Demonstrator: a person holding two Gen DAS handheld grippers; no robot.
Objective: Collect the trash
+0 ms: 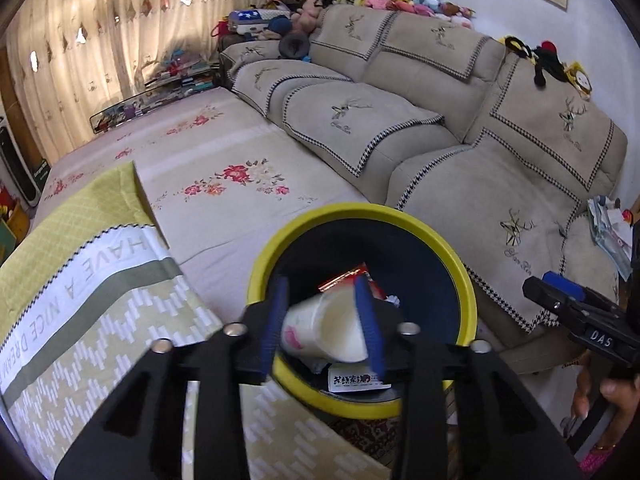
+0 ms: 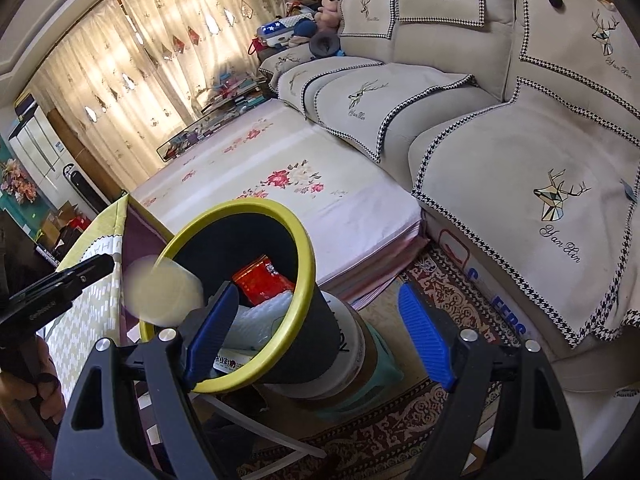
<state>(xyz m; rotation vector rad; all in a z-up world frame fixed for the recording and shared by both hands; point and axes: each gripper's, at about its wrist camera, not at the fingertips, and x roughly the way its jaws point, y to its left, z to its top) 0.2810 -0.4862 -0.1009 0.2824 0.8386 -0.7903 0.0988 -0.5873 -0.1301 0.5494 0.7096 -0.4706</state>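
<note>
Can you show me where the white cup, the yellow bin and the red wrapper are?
white cup [image 1: 324,330], left wrist view, its side.
yellow bin [image 2: 306,280], right wrist view, its rim.
red wrapper [image 2: 260,282], right wrist view, its middle.

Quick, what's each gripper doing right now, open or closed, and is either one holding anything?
Left gripper: jaws open, paper cup loose between them over the trash bin.
Right gripper: jaws open wide, holding nothing.

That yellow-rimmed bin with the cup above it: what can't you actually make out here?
- Paper cup: blurred in both views; whether the left gripper presses on it is unclear.
- Bin bottom: hidden in the left view by the cup and rubbish.
- White packet: print too small; partly covered by the cup.
- Right gripper: open and empty; its body is cut off by the lower edge.
</note>
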